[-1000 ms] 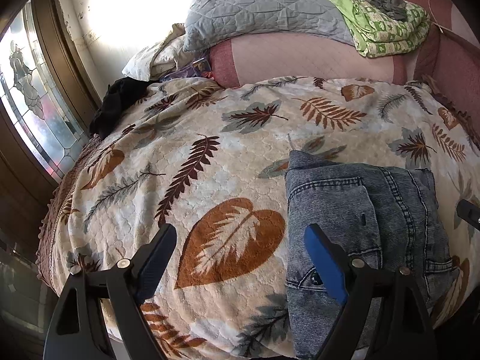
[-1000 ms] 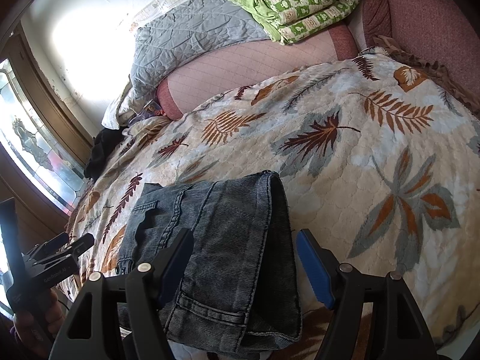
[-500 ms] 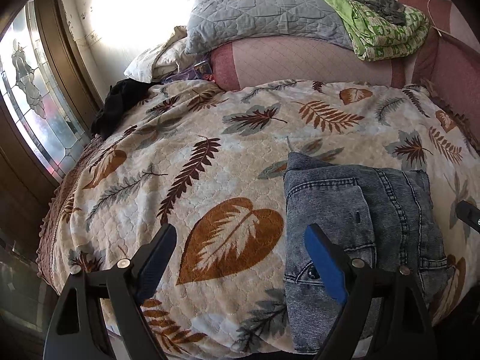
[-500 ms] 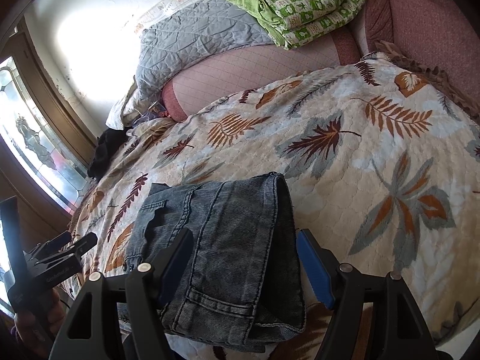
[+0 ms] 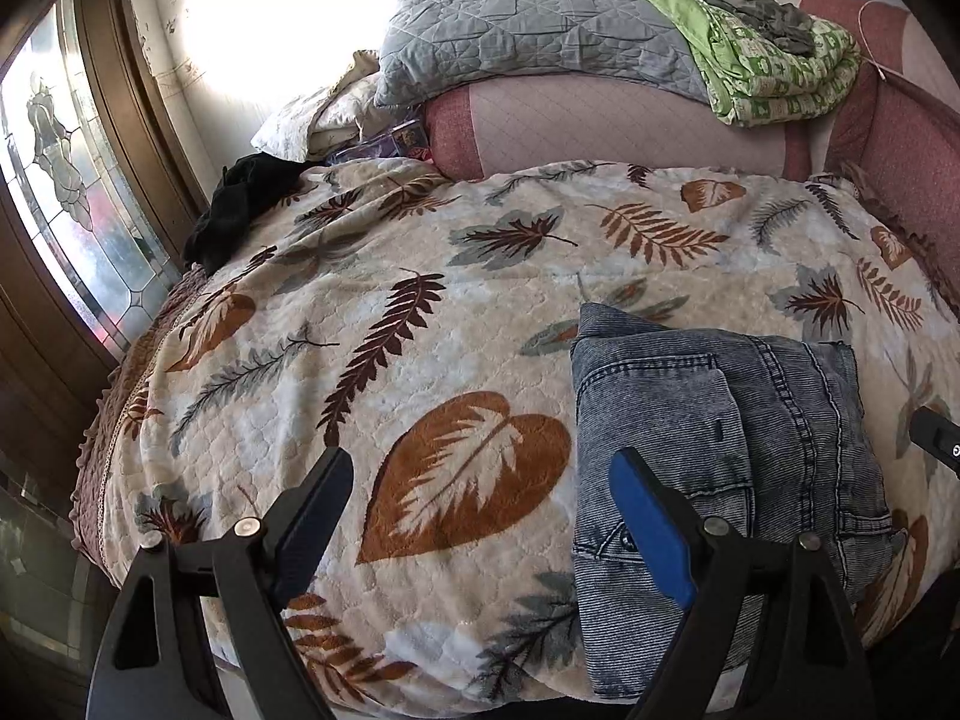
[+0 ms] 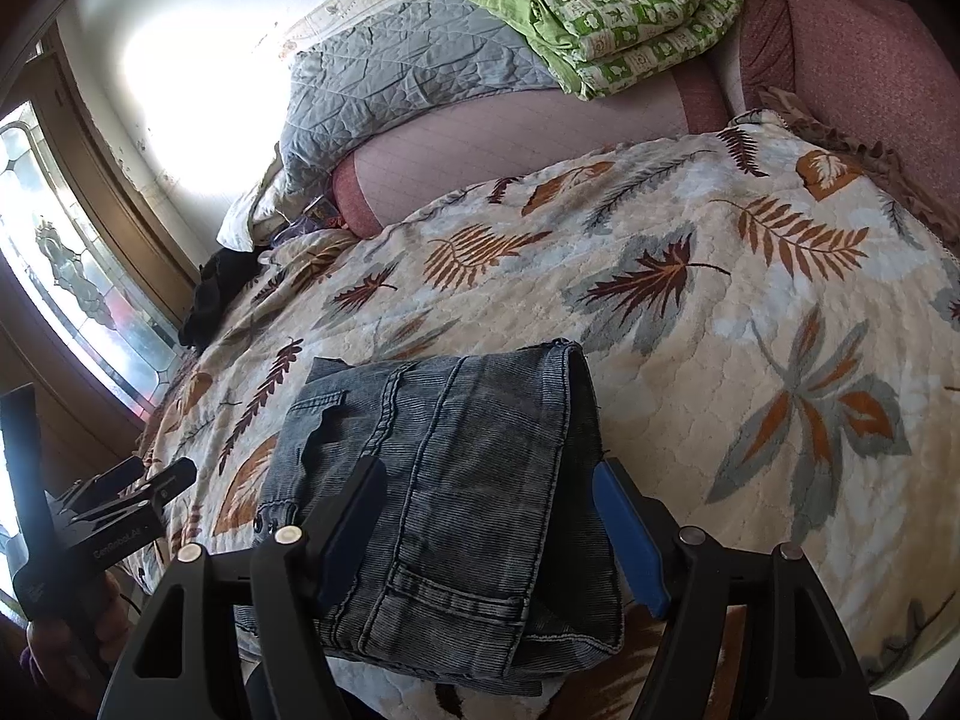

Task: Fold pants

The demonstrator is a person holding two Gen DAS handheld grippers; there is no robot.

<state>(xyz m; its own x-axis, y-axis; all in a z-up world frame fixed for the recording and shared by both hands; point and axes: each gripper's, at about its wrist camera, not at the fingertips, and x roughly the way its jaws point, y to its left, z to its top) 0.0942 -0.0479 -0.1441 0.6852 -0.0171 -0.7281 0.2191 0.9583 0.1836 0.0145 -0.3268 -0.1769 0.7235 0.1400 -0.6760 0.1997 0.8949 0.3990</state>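
The grey-blue jeans lie folded into a compact rectangle near the bed's front edge, with a back pocket on top. My left gripper hovers open over the leaf-print blanket, to the left of the jeans, with nothing between its fingers. In the right wrist view the folded jeans show between the spread fingers of my right gripper, which hangs open above them; the pads do not press on the denim. The left gripper shows at the left edge, held by a hand.
Grey quilted pillow, green patterned quilt and pink bolster are stacked at the bed's head. A black garment lies at the far left corner. A stained-glass window runs along the left side. A red padded headboard rises on the right.
Both views have drawn back slightly from the bed. The jeans lie as they did, and both grippers keep the same opening.
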